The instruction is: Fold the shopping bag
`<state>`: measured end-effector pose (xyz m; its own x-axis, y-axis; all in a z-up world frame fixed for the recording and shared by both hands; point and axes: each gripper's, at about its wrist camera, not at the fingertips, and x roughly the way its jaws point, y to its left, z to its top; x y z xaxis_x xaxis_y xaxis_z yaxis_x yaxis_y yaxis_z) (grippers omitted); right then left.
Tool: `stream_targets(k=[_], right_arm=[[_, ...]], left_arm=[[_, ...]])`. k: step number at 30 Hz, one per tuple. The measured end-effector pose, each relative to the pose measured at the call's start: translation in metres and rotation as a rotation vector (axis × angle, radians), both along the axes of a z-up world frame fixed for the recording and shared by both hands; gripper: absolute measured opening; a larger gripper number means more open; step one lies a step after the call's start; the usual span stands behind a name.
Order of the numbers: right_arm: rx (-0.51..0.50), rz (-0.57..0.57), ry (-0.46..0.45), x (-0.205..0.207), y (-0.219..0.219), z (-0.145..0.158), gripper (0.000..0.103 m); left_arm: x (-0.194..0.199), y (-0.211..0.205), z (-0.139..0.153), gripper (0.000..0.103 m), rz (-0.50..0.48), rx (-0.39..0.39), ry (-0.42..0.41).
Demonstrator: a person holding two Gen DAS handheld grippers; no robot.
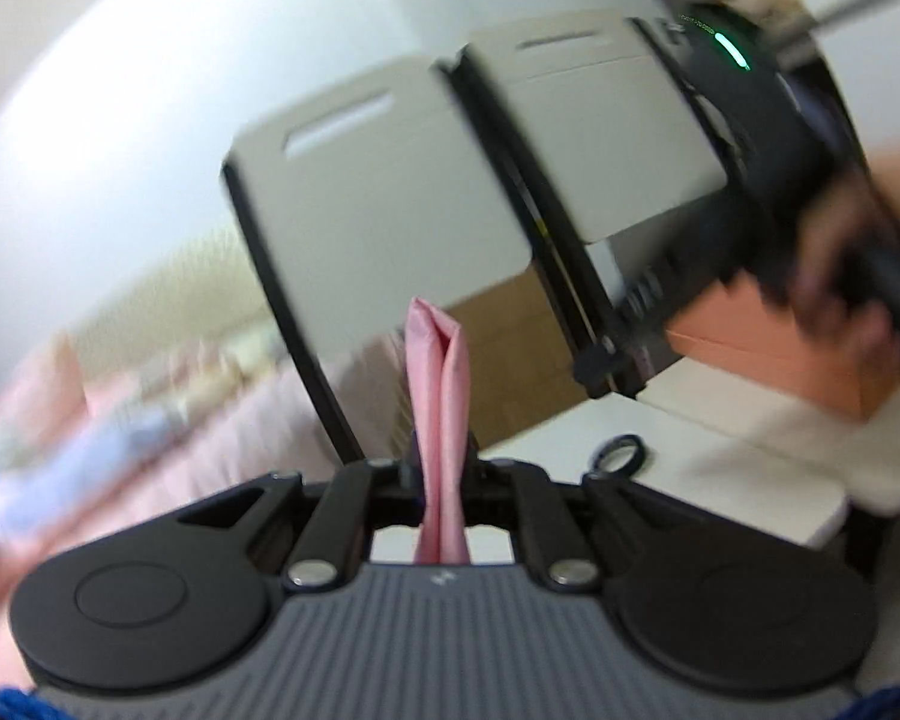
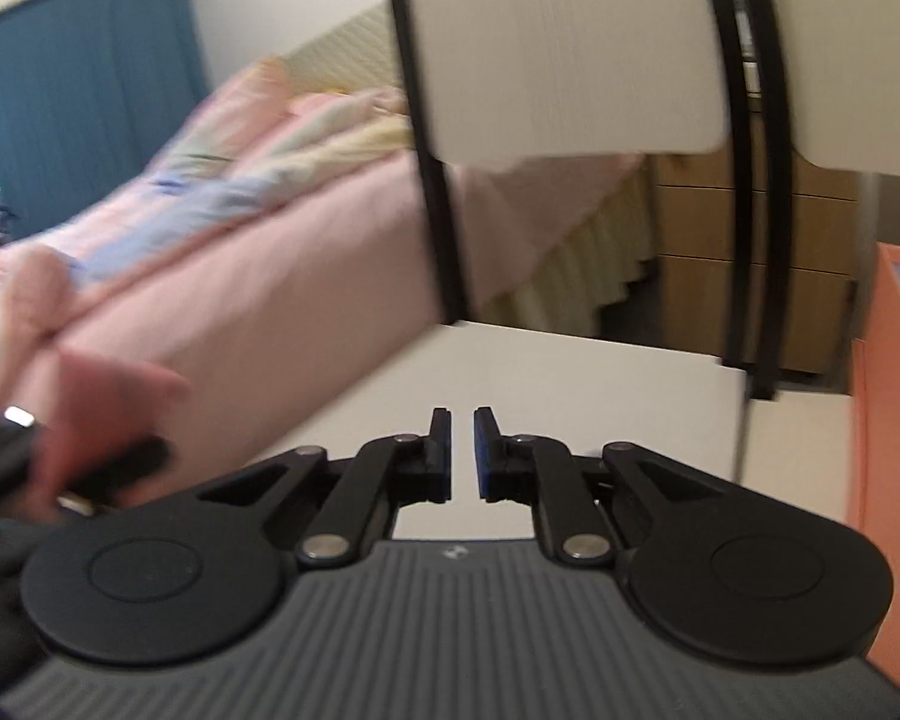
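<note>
Shopping bag [image 1: 441, 420]: a pink, smooth, slightly glossy fabric, gathered into a narrow doubled strip that stands upright out of the left gripper [image 1: 441, 474], its two layers parting a little at the folded top. No brand, label or legible writing shows in either view; a row of tiny lettering beside a green light on the right gripper's housing, seen at upper right in the left wrist view, is too blurred to read.

Left gripper: jaws drawn almost together, pinching the bag strip, which runs down between them towards the grey ribbed body.

Right gripper [image 2: 462, 456]: blue-edged pads [image 2: 482, 450] stand close together with a slim gap; nothing lies between them, and they hang above the white table [image 2: 570, 372]. In the left wrist view a hand [image 1: 852, 276] grips this tool's handle.

Surroundings: two folding chairs [image 1: 384, 216] with beige backs and black frames stand behind the table; a small black ring [image 1: 621, 450] rests on the tabletop; an orange box [image 1: 768, 348] sits at the table's right; a bed [image 2: 240, 276] with pink covers lies beyond.
</note>
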<state>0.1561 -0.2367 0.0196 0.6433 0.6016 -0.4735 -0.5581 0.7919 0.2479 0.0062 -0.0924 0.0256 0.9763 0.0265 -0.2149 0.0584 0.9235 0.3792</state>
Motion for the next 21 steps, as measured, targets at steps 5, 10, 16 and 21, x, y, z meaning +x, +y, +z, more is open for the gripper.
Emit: stream_targets(k=[5, 10, 16, 21], right_arm=[[-0.079, -0.150, 0.022, 0.028, 0.007, -0.036, 0.017], [-0.172, -0.258, 0.038, 0.061, 0.022, -0.062, 0.036], [-0.262, -0.346, 0.080, 0.091, 0.024, -0.080, 0.035], [-0.238, -0.323, 0.132, 0.098, 0.020, -0.087, 0.034]], left_arm=[[0.004, 0.009, 0.001, 0.012, -0.006, -0.067, 0.077], [0.012, 0.024, 0.001, 0.012, 0.009, -0.141, 0.143], [0.019, 0.046, 0.001, 0.012, 0.020, -0.227, 0.202], [0.020, 0.052, 0.003, 0.013, 0.014, -0.261, 0.219]])
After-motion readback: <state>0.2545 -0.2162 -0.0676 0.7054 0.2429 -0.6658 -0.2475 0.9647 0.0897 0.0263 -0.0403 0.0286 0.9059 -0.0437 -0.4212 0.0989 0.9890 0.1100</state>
